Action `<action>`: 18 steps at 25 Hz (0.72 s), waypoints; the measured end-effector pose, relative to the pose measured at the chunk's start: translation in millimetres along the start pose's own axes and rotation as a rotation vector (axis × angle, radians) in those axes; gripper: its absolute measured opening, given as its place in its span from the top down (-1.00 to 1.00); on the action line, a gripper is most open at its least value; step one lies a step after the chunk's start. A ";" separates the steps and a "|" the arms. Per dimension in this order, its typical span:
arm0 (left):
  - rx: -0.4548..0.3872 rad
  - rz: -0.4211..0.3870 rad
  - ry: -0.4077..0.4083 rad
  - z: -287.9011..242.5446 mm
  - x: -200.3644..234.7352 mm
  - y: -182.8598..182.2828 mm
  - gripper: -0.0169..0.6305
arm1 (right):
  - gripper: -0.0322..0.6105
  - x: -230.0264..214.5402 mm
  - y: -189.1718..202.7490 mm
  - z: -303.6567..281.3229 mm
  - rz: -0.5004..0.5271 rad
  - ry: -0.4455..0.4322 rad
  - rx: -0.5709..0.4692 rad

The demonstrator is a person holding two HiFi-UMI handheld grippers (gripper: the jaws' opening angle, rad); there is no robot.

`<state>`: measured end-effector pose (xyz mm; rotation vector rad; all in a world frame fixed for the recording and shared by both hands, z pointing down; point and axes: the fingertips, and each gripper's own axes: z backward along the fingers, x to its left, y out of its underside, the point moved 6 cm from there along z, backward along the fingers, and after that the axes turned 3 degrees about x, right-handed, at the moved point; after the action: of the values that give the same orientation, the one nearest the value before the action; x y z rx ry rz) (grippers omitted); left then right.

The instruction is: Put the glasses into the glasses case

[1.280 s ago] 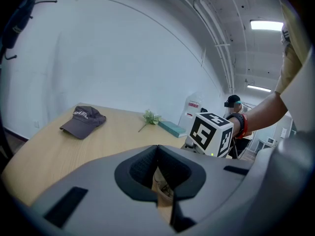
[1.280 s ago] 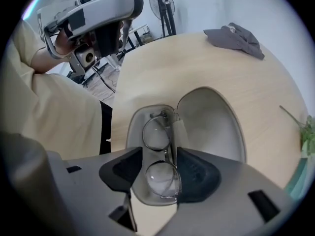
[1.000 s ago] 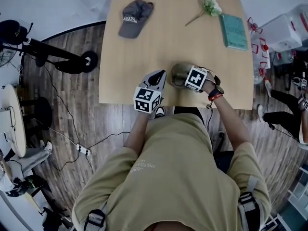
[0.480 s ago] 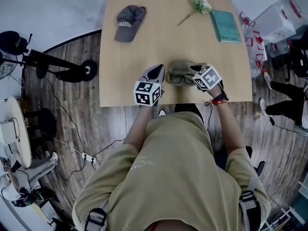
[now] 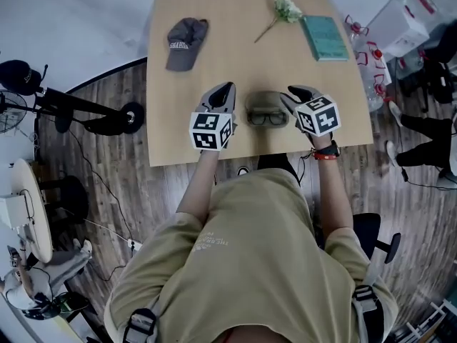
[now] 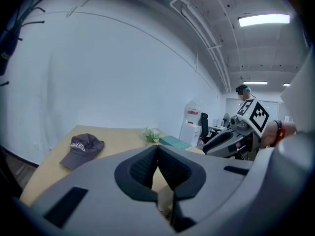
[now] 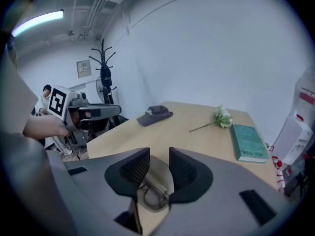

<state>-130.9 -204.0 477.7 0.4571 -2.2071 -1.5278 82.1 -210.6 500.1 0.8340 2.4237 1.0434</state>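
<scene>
Glasses case [image 5: 265,100] lies open at low centre of the frame, near the surface's [image 5: 214,70] lower edge. Bare wood above it. Cap [image 5: 182,40], flower [image 5: 282,7] and book [image 5: 323,37] lie well apart from it, toward the upper edge. Left gripper [image 5: 228,86] is just left of the case, jaws together, nothing between. Right gripper [image 5: 293,90] is just right of it, jaws narrowly apart and closing, gripping nothing; the case shows through the gap. Glasses [image 5: 268,118]: dark frame, both rims visible, inside the greyish case.
</scene>
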 end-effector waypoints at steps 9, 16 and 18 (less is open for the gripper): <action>-0.095 -0.087 0.004 9.2 -19.3 -43.8 0.88 | 0.59 -0.5 -45.6 45.4 -0.045 0.149 -0.242; -0.142 -0.112 0.012 13.5 -31.3 -64.6 0.88 | 0.73 -2.4 -57.1 69.5 -0.106 0.261 -0.393; -0.152 -0.117 0.010 16.3 -34.3 -67.4 0.88 | 0.76 -0.9 -58.0 74.4 -0.113 0.281 -0.420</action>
<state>-107.6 -197.4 404.2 0.5529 -2.0703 -1.7349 101.3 -203.8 408.0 0.4278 2.2999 1.6380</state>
